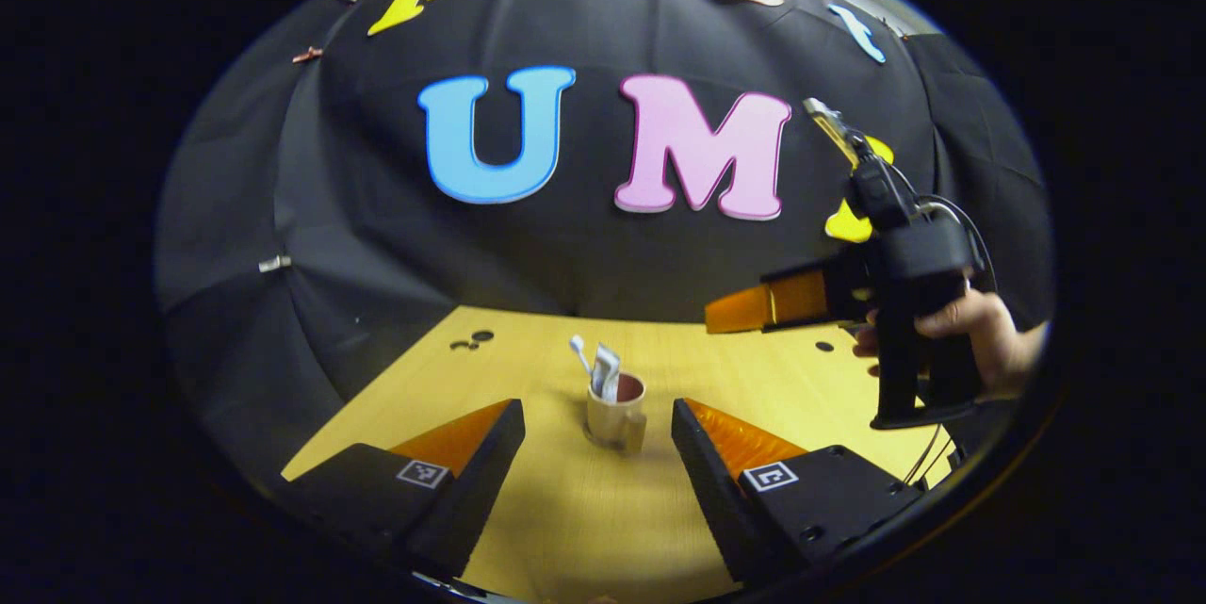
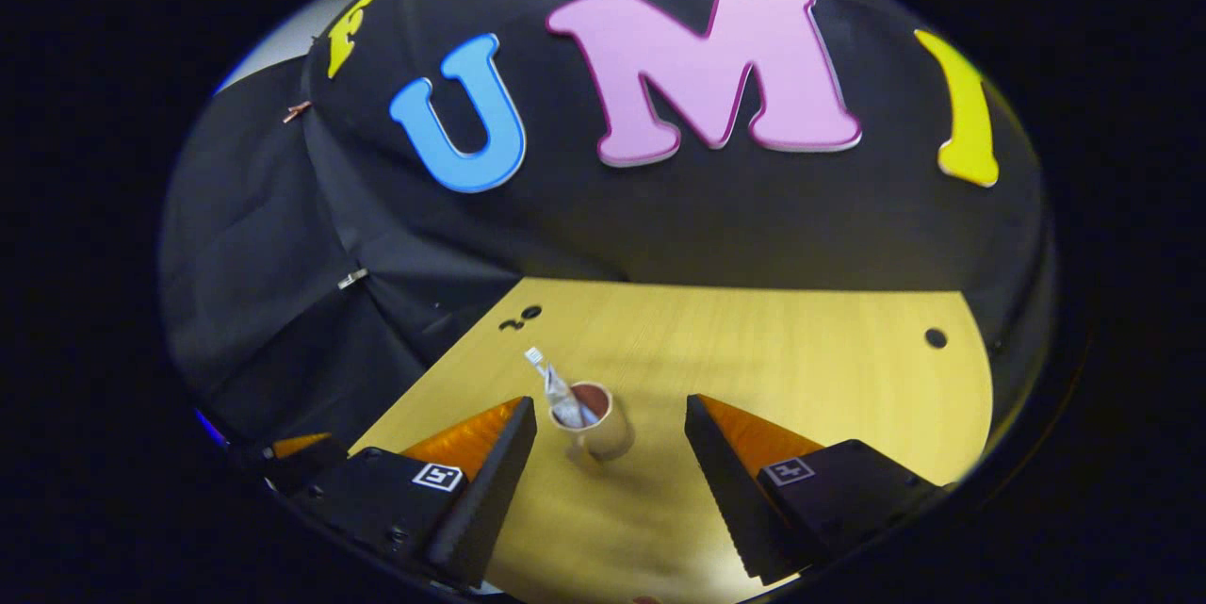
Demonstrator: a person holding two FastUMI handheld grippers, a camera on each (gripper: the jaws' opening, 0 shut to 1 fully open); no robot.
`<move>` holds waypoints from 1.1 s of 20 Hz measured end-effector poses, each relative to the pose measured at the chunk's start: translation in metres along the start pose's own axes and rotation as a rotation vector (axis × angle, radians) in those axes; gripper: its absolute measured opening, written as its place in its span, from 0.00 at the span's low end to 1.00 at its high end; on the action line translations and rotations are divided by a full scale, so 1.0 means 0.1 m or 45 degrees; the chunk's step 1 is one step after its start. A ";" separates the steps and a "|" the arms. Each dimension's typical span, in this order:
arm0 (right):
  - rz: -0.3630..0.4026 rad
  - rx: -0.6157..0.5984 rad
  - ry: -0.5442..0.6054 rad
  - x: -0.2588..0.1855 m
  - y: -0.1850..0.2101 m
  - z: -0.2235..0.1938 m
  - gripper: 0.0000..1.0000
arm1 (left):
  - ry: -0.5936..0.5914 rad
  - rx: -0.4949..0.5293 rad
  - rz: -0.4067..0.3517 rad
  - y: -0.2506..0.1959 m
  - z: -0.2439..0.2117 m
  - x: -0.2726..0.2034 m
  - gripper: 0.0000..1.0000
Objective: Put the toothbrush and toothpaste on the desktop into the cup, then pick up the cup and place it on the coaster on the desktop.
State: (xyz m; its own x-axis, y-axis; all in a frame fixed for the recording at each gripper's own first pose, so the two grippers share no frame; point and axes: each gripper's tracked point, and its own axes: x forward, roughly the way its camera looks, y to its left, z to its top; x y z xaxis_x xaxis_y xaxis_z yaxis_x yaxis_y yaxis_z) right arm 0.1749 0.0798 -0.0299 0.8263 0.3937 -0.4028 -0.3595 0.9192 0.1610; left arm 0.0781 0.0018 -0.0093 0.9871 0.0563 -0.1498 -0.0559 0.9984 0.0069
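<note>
My left gripper released, my right gripper released, cup upright on the desktop just beyond both, toothbrush and toothpaste standing inside it, my right hand raised far right.

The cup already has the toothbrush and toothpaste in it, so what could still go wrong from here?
1. The toothbrush and toothpaste stick out above the cup, leaning; a finger closing carelessly might knock them out.
2. The cup looks light, so a one-sided push could tip it on the table.
3. I cannot make out the coaster, so it may be placed wrong. Both the left gripper and right gripper are open.
</note>
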 end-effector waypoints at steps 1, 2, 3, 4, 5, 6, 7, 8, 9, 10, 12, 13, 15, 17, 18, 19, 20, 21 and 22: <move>-0.015 -0.023 -0.081 -0.15 -0.05 0.10 0.98 | -0.012 -0.021 -0.003 -0.05 0.06 -0.02 0.98; -0.023 -0.030 -0.148 -0.30 -0.08 0.18 0.98 | -0.020 -0.051 0.000 -0.08 0.11 -0.04 0.98; -0.033 -0.027 -0.207 -0.47 -0.11 0.23 0.98 | -0.026 -0.085 -0.003 -0.11 0.14 -0.07 0.98; -0.054 -0.019 -0.256 -0.61 -0.15 0.26 0.98 | -0.034 -0.116 -0.008 -0.14 0.18 -0.08 0.98; -0.091 -0.018 -0.298 -0.74 -0.20 0.27 0.98 | -0.042 -0.136 -0.016 -0.17 0.20 -0.09 0.97; -0.141 -0.029 -0.342 -0.85 -0.27 0.30 0.98 | -0.051 -0.145 -0.030 -0.18 0.22 -0.10 0.98; -0.206 -0.043 -0.379 -0.99 -0.34 0.31 0.98 | -0.065 -0.144 -0.041 -0.18 0.25 -0.13 0.98; -0.267 -0.049 -0.407 -1.13 -0.41 0.29 0.98 | -0.080 -0.140 -0.058 -0.17 0.27 -0.15 0.98; -0.320 -0.041 -0.429 -1.27 -0.42 0.25 0.98 | -0.089 -0.135 -0.071 -0.16 0.28 -0.19 0.98; -0.362 -0.026 -0.441 -1.38 -0.41 0.20 0.98 | -0.099 -0.132 -0.079 -0.13 0.30 -0.23 0.98; -0.440 0.007 -0.405 -1.55 -0.33 -0.04 0.98 | -0.110 -0.124 -0.094 -0.08 0.29 -0.32 0.98; -0.465 0.026 -0.363 -1.62 -0.28 -0.20 0.98 | -0.107 -0.115 -0.098 -0.04 0.25 -0.38 0.98; -0.455 0.053 -0.309 -1.79 -0.07 -0.46 0.98 | -0.115 -0.094 -0.111 0.04 0.21 -0.53 0.98; -0.488 0.051 -0.315 -1.91 0.05 -0.60 0.98 | -0.132 -0.068 -0.154 0.06 0.14 -0.69 0.98; -0.507 0.058 -0.308 -1.96 0.10 -0.69 0.98 | -0.130 -0.053 -0.169 0.08 0.08 -0.79 0.98; -0.510 0.071 -0.302 -2.03 0.20 -0.79 0.98 | -0.131 -0.041 -0.185 0.11 0.01 -0.88 0.98; -0.505 0.082 -0.290 -2.07 0.30 -0.88 0.98 | -0.141 -0.033 -0.201 0.14 -0.01 -0.99 0.98; -0.501 0.086 -0.281 -2.13 0.39 -0.95 0.98 | -0.169 -0.034 -0.212 0.18 0.00 -1.07 0.97; -0.502 0.085 -0.282 -2.17 0.44 -0.99 0.98 | -0.195 -0.038 -0.241 0.19 0.04 -1.15 0.98</move>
State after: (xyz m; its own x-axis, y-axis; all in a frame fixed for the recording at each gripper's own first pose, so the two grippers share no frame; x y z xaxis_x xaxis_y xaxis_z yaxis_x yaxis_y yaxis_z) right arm -0.0627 0.0335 -0.0245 0.9698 -0.0002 -0.2437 0.0240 0.9952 0.0947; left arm -0.0354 0.0141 0.0123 0.9915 -0.1300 0.0057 0.1301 0.9908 -0.0366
